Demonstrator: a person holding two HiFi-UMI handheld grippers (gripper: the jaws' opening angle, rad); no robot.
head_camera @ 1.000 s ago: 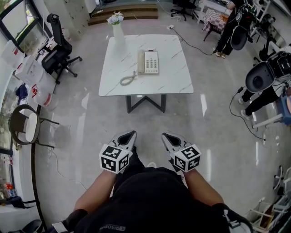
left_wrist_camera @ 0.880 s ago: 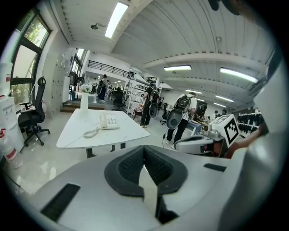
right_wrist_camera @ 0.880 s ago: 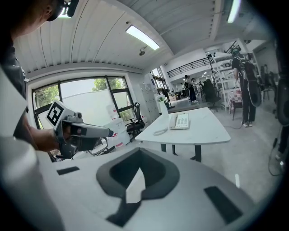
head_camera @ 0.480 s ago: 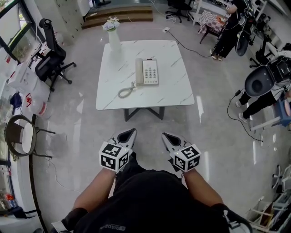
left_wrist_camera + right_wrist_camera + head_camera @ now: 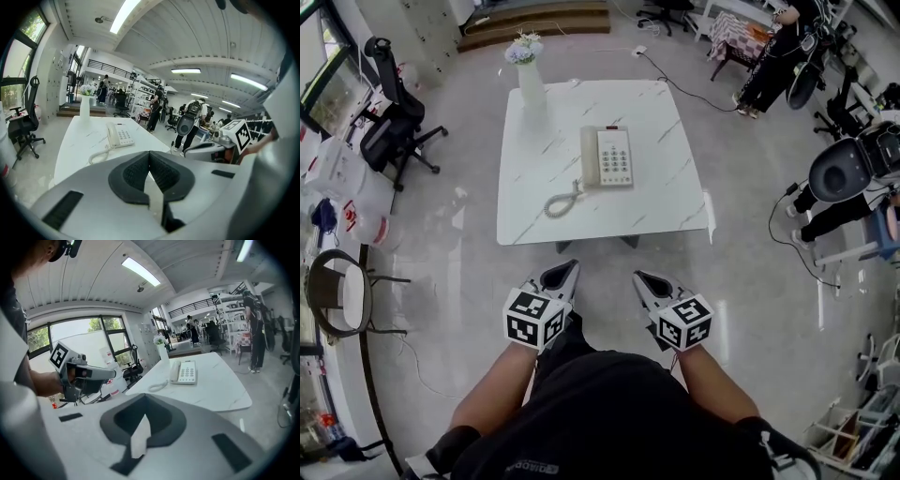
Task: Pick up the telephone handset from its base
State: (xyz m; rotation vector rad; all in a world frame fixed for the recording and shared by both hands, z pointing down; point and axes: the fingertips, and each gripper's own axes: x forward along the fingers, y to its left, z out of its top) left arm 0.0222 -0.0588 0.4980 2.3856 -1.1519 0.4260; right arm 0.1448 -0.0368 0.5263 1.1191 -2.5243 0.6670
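Observation:
A cream telephone (image 5: 607, 157) lies on the white marble table (image 5: 666, 211), its handset (image 5: 589, 157) resting on the left side of the base and a coiled cord (image 5: 562, 202) trailing toward the near edge. Both grippers hover over the floor, short of the table's near edge and apart from the phone. My left gripper (image 5: 564, 275) has its jaws together with nothing between them. My right gripper (image 5: 644, 279) is likewise shut and empty. The left gripper view shows the telephone (image 5: 119, 136) far ahead, and the right gripper view shows the telephone (image 5: 185, 372) ahead too.
A white vase with flowers (image 5: 530, 77) stands at the table's far left corner. Office chairs (image 5: 387, 122) and a round chair (image 5: 336, 293) stand at the left. People and equipment (image 5: 844, 173) are at the right, and a cable (image 5: 684, 80) runs over the floor behind the table.
The table and telephone have come nearer in the head view as the person walks toward them. Both grippers keep the same pose, jaws together.

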